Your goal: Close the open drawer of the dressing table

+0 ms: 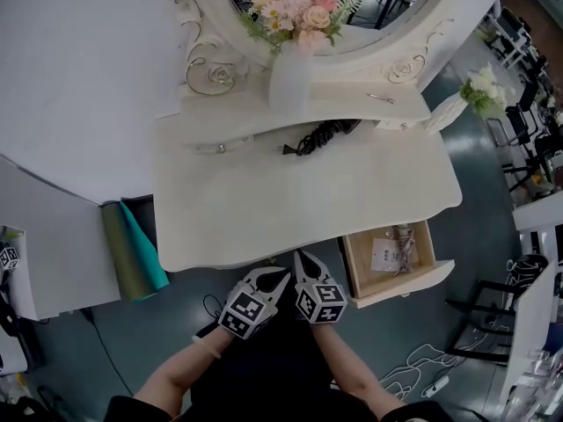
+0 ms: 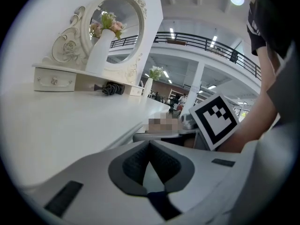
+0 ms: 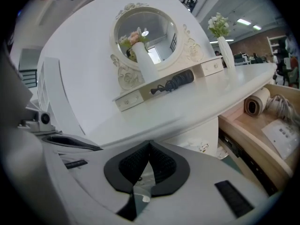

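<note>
The white dressing table (image 1: 264,200) stands in front of me. Its wooden drawer (image 1: 356,266) is pulled out under the right end of the tabletop, with a paper packet (image 1: 384,255) and cables inside. In the right gripper view the drawer (image 3: 243,135) shows at the right, holding a roll (image 3: 256,105). My left gripper (image 1: 281,276) and right gripper (image 1: 302,256) hover side by side just off the table's front edge, left of the drawer. Both are shut with nothing between their pads. The left gripper (image 2: 150,144) and the right gripper (image 3: 150,144) point along the tabletop.
A vase of pink flowers (image 1: 290,25), an oval mirror (image 1: 387,7) and a black corded appliance (image 1: 321,135) sit at the back of the table. A second white vase (image 1: 450,108) stands at the back right. Green rolled mats (image 1: 132,249) lean at the left. Cables (image 1: 422,367) lie on the floor.
</note>
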`<move>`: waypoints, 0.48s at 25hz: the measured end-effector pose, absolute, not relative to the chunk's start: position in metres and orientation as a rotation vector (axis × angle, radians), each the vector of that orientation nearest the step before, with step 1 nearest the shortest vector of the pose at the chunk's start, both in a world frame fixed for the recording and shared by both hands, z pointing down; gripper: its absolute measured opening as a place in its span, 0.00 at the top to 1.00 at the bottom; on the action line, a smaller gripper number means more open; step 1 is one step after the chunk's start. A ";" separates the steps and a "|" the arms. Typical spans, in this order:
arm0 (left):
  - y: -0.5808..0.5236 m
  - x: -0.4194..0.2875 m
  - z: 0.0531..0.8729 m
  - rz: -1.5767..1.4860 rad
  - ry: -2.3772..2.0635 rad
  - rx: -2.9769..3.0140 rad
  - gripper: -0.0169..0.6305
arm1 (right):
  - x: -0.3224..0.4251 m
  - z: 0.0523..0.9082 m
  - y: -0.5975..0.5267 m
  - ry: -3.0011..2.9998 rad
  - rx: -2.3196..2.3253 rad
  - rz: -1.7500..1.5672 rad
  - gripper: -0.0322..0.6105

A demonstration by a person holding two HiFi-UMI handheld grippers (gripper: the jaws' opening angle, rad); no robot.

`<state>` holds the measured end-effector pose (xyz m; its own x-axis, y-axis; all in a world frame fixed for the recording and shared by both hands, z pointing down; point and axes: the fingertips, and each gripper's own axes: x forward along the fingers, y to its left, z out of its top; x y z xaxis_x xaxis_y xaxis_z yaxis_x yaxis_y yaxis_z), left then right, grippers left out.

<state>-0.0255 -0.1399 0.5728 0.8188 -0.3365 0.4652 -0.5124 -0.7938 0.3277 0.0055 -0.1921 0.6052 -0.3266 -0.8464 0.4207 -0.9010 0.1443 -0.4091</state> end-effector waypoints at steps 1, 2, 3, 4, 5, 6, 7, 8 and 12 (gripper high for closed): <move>-0.139 -0.026 0.568 0.519 -0.625 2.560 0.98 | 0.005 0.598 -0.189 -2.334 1.783 0.951 0.91; -0.139 -0.027 0.563 0.489 -0.618 2.565 0.98 | 0.004 0.589 -0.187 -2.367 1.798 0.957 0.91; -0.139 -0.027 0.556 0.451 -0.616 2.572 0.98 | 0.002 0.579 -0.184 -2.403 1.812 0.950 0.91; -0.140 -0.027 0.548 0.406 -0.616 2.580 0.98 | 0.001 0.569 -0.181 -2.438 1.829 0.933 0.91; -0.141 -0.028 0.539 0.359 -0.617 2.590 0.98 | 0.001 0.559 -0.178 -2.461 1.851 0.913 0.91; -0.141 -0.028 0.530 0.313 -0.614 2.599 0.98 | 0.002 0.550 -0.173 -2.470 1.881 0.894 0.91; -0.141 -0.028 0.522 0.269 -0.603 2.608 0.98 | 0.003 0.542 -0.169 -2.468 1.917 0.878 0.91; -0.140 -0.027 0.513 0.231 -0.587 2.614 0.98 | 0.005 0.535 -0.164 -2.462 1.958 0.864 0.91; -0.134 -0.020 0.491 0.158 -0.511 2.627 0.98 | 0.014 0.505 -0.143 -2.436 2.117 0.776 0.91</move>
<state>-0.0196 -0.1337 0.4909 0.9246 -0.3277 0.1942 -0.3802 -0.8267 0.4147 0.0138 -0.1433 0.5055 -0.1772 -0.9701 0.1657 -0.8874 0.0847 -0.4532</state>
